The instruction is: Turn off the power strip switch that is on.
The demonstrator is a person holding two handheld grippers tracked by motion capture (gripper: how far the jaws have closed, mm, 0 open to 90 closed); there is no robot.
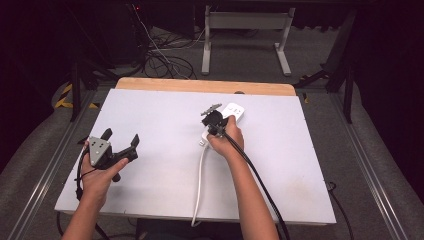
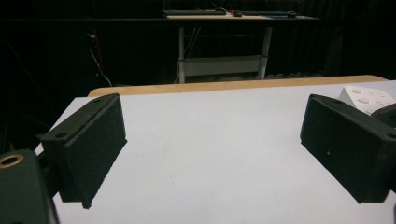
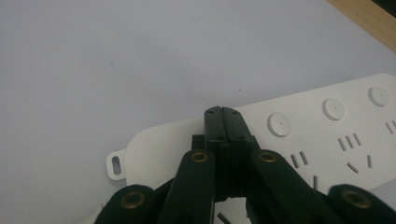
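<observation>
The right gripper (image 3: 223, 114) has its jaws pressed flat together with nothing between them, tips resting on or just above the white power strip (image 3: 327, 135), at the end nearest the mounting tab (image 3: 116, 164). The first round button (image 3: 279, 123) sits just beside the closed tips, to their right; two more buttons follow farther along. My guess is the tips are meant to press a switch. The risk: the strip is smooth, hard, glossy plastic lying loose on a smooth white tabletop (image 1: 160, 115), so an off-centre push could make it skid or pivot away rather than click. The closed tips also form a narrow edge that could slip off the small, slightly raised round button and land on the flat casing.

The left gripper (image 1: 120, 144) is held well apart, its jaws spread wide over bare table, holding nothing; their inner pads (image 2: 91, 149) look matte, finely grainy and rectangular. The strip's white cord (image 1: 200, 175) trails toward the near table edge, and a tug could drag the strip.
</observation>
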